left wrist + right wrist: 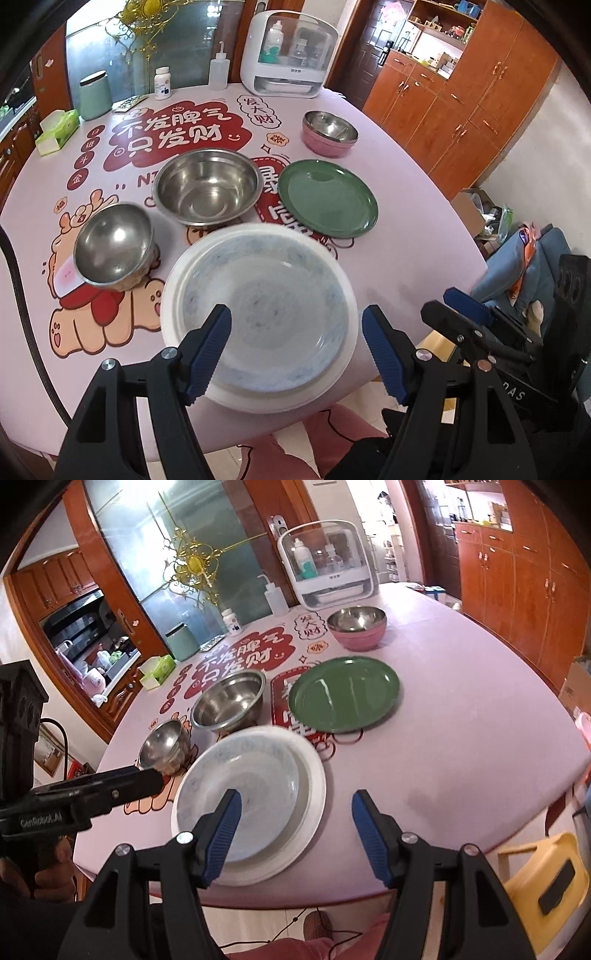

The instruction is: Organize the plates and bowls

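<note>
Pale blue-patterned plate (266, 306) stacked on white plate (184, 332), slightly off-centre

I see a shiny, large round steel bowl (207, 188), a glossy flat green plate (328, 199), and a smooth pink printed cloth covering the bench (406, 229).

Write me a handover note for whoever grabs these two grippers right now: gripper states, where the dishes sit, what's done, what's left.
Left gripper: open, empty, above the near plates.
Right gripper: open, empty, just right of them.
Patterned plate already sits on the white plate at the near table edge.
Green plate lies alone behind them.
Large steel bowl and small steel bowl stand apart on the left.
Steel bowl is nested in the pink bowl at the far side.
Left, probably: add the green plate to the stack, gather the bowls.
</note>
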The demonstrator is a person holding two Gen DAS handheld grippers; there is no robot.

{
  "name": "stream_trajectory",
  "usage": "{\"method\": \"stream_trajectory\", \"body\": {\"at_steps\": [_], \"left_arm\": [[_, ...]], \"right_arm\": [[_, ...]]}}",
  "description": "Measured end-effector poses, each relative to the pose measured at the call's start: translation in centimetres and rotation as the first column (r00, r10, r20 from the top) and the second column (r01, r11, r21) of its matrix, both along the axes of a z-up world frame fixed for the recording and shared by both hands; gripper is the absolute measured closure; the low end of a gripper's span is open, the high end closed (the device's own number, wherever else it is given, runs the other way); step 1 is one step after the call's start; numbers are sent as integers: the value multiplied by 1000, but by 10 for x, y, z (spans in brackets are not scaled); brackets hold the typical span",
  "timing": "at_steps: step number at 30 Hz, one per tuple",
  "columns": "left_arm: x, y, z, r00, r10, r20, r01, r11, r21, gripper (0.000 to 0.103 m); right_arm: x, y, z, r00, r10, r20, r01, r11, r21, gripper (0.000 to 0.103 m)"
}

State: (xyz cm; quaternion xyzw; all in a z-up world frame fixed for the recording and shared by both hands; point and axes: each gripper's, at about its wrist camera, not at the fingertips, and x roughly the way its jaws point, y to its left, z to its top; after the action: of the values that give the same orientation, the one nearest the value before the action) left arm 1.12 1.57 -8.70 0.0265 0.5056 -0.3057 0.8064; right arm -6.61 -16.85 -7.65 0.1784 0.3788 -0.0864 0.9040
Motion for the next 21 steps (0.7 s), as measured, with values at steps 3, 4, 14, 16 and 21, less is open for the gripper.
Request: {"method": "stream_trajectory", "body": {"at_steps": [3,4,14,16,21], "left_arm": [[7,-15,1,999,33,-4,-33,999,8,31],[10,-19,1,999,42,-7,-42,999,5,31],[29,-71,-5,986,166,-24,-166,986,14,31],[33,-81,-4,981,194,-17,-194,981,14,31],[42,-95,-5,967,255,4,-255,967,10,31]], "right_arm": [[14,-19,2,999,47,-1,-47,999,5,41],[17,-23,2,998,64,0,-64,998,4,41],[52,-72,8,962,273,-10,-273,960,-69,41],[60,-83,9,953,302,-6,-301,950,-77,41],[78,-108,12,931,365,11,-362,927,-97,41]]}}
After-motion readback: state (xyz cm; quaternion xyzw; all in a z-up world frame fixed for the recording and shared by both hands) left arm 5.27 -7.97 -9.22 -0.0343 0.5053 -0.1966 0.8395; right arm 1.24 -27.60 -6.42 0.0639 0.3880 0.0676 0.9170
